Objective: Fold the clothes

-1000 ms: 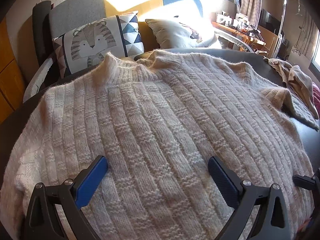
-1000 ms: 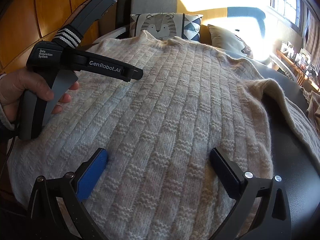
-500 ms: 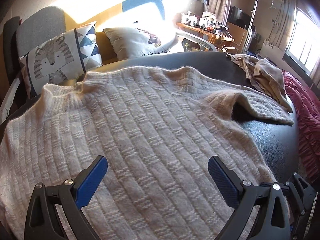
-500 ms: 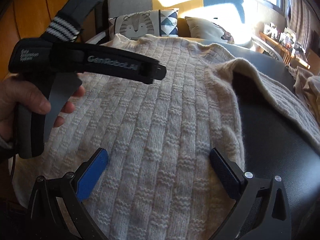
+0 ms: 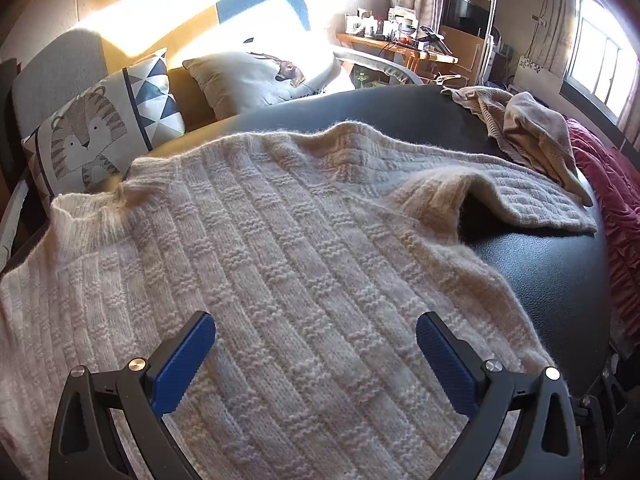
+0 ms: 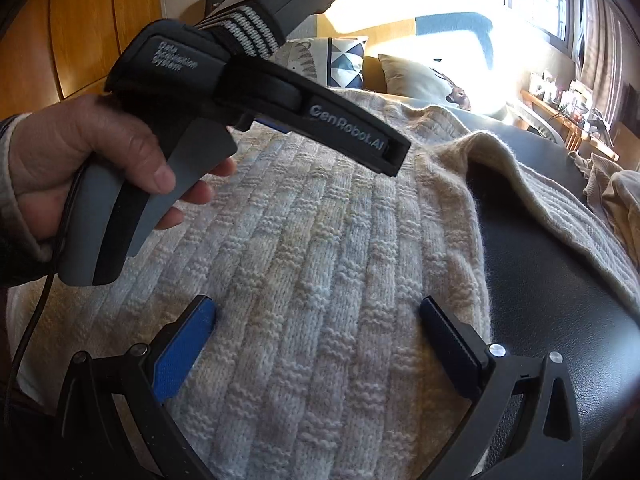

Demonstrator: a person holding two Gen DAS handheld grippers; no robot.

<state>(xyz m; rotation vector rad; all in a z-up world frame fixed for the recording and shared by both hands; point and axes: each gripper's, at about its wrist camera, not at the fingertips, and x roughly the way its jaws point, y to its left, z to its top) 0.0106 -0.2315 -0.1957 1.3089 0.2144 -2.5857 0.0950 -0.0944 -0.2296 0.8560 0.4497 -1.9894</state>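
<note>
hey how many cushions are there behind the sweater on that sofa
2. The tiger cushion leans on the sofa's grey back, just beyond the sweater collar. The pale deer cushion sits to its right in the sunlight. Glare could hide others.

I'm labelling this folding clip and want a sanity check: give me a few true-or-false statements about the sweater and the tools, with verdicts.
1. The cream sweater lies spread on a dark table. True.
2. The left tool is clamped on the sweater's hem. False: its jaws are wide open, with nothing between them.
3. The right tool is open above the sweater. True.
4. The sleeve is already folded across the sweater's body. False: it stretches outward over the table.
5. A tiger cushion sits beyond the collar. True.
</note>
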